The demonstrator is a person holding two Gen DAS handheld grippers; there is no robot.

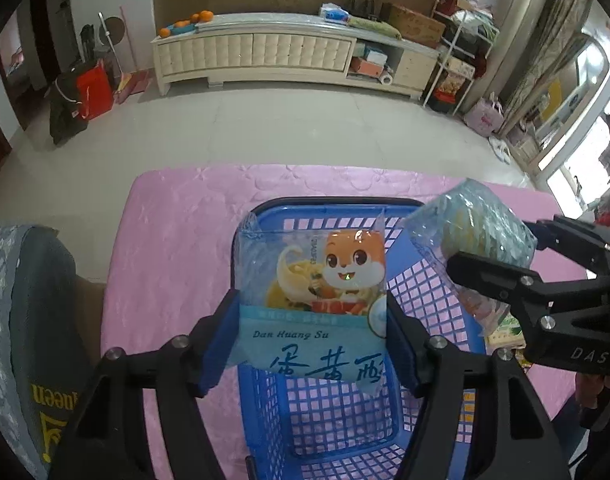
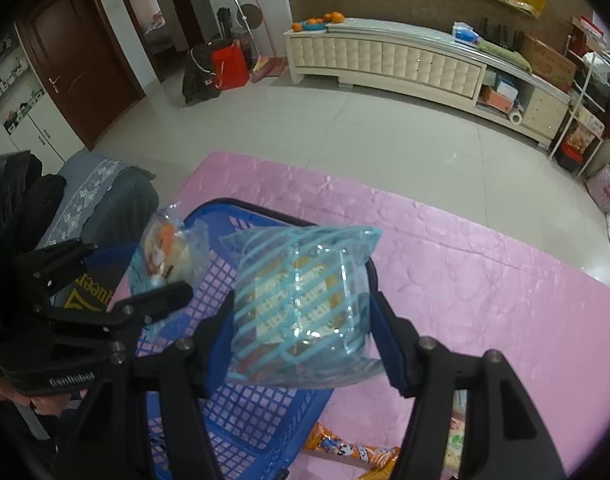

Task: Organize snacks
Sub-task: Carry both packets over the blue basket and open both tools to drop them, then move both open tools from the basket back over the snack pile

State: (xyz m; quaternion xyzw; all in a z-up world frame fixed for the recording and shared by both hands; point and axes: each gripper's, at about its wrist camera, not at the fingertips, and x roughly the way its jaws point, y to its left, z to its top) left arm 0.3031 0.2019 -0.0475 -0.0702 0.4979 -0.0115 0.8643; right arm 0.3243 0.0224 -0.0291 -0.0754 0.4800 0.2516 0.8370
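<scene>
Left wrist view: the left gripper [image 1: 313, 320] clamps a squirrel-print snack packet [image 1: 313, 296] between half-spread jaws, above the blue basket [image 1: 333, 412]. The right gripper [image 2: 301, 320] likewise pinches a striped clear packet [image 2: 301, 300] over the basket's rim, on the pink cloth [image 2: 485, 280].

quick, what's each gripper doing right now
left gripper: closed on the squirrel snack packet, over the blue basket.
right gripper: closed on the blue-striped snack packet, also above the basket.
</scene>
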